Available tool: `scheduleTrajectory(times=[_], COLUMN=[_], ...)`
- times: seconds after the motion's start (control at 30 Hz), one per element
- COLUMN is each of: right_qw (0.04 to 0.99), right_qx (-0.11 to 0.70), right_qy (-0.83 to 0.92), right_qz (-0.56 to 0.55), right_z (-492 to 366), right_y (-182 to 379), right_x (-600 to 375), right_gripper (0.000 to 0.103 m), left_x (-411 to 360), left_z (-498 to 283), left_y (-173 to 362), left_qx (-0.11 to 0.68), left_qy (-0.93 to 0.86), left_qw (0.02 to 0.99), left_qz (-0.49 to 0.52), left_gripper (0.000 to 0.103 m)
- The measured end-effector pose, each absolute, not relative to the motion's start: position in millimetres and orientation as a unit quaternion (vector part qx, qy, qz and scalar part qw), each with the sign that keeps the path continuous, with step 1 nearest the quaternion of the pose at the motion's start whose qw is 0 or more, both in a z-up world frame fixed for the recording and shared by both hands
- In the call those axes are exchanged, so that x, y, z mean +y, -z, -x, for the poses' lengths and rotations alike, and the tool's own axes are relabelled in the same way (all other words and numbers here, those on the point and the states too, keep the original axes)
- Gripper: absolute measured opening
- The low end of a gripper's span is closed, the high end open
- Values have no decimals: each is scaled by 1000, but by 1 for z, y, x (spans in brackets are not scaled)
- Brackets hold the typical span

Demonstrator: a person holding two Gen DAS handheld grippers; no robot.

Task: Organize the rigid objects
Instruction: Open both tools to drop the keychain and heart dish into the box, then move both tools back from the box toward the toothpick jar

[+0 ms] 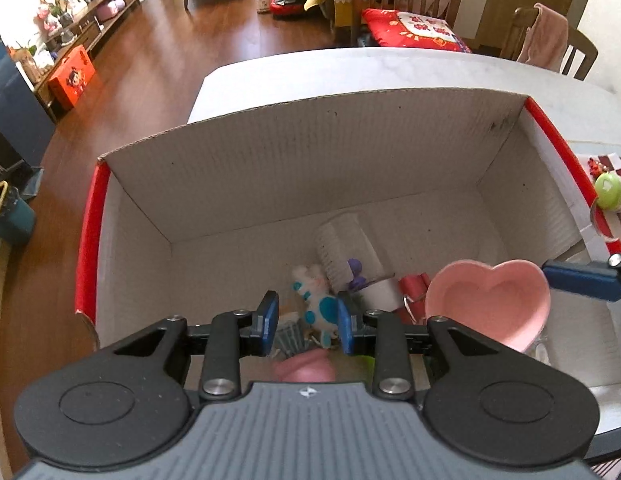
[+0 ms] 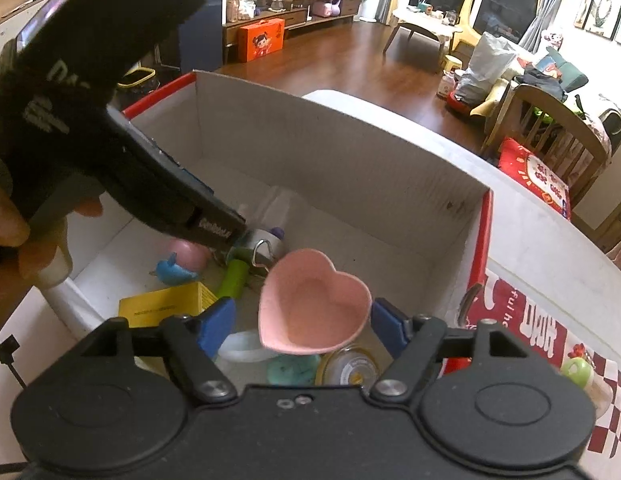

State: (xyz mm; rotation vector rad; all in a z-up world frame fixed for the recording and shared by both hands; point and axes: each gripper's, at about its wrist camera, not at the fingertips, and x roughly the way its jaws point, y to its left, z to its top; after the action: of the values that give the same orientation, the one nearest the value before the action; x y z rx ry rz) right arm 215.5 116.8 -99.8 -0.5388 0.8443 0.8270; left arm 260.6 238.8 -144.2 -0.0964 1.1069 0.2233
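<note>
— What's in the box?

— A pink heart-shaped dish, tilted, mouth up, above the clutter near the right wall.

— And below it?

— A white-and-blue toy, a clear ribbed cup on its side, a yellow carton, a green tube.

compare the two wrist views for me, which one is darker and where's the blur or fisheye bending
Left wrist view: brighter and daylit, the cardboard box walls bow outward, and the pink thing just under the left gripper is blurred. Right wrist view: dimmer and warmer, dark corners, and the near black gripper body at upper left is out of focus, while the pink heart dish stays sharp.
</note>
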Motion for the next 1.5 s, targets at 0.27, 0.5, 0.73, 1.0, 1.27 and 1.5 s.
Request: scheduleTrajectory(times=[0.27, 0.5, 0.73, 1.0, 1.27, 1.5], right_qw=[808, 816, 826, 843, 853, 861], right_qx=[380, 367, 351, 320, 306, 299], right_qy=[-391, -405, -414, -417, -415, -407], right_qz=[223, 189, 152, 112, 79, 65], right_z=[-211, -205, -199, -193, -195, -200], right_y=[82, 65, 45, 18, 3, -1], right_x=[102, 82, 56, 16, -37, -90], right_gripper=[80, 93, 101, 103, 103, 103], left_x=[226, 217, 207, 189, 154, 109], left_z=[-250, -234, -216, -196, -184, -182], left_y=[124, 110, 93, 72, 48, 34], left_qx=[485, 465, 443, 414, 385, 354], left_qy=[-97, -102, -104, -104, -102, -74], left_qw=[868, 878, 889, 902, 915, 930], left_qz=[46, 43, 47, 59, 62, 70], left_gripper=[64, 64, 64, 73, 79, 86])
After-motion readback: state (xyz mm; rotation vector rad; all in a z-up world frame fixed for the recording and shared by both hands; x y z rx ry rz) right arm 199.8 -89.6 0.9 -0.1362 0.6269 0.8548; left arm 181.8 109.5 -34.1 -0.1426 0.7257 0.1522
